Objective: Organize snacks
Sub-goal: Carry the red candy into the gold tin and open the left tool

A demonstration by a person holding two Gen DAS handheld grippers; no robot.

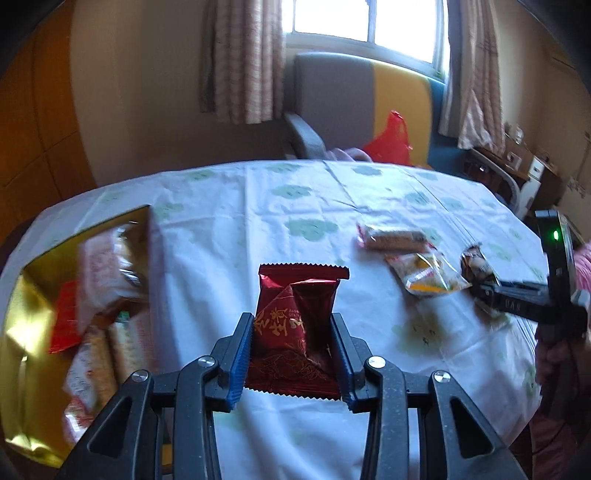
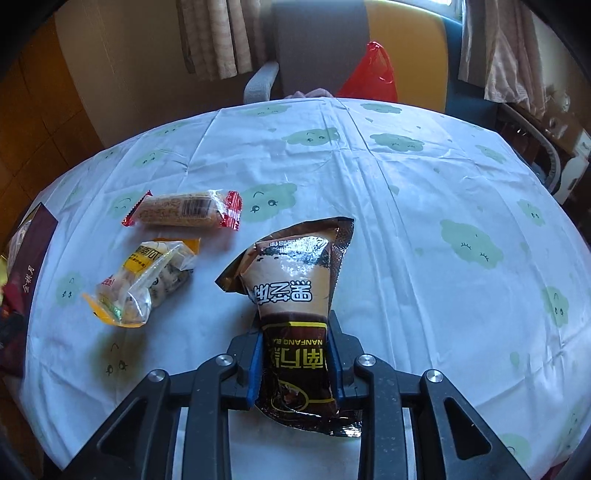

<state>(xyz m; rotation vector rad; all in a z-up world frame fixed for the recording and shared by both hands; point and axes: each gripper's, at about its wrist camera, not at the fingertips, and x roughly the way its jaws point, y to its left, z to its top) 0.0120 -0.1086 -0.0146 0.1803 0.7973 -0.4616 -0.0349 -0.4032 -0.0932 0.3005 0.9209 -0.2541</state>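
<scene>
Bright window behind checked curtains — grey-and-yellow chair; beige walls.

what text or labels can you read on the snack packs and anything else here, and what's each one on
"NANFANG BLA", cut off by a finger, upside down: brown packet in the right gripper.
Large Chinese characters above it: readable, upside down.
Gold Chinese characters: red packet in the left gripper, partly creased.
Barcode, no legible digits: clear bar wrapper.
Yellow label on the clear bag: too blurred.
Gold characters on the dark box edge: too small.
</scene>
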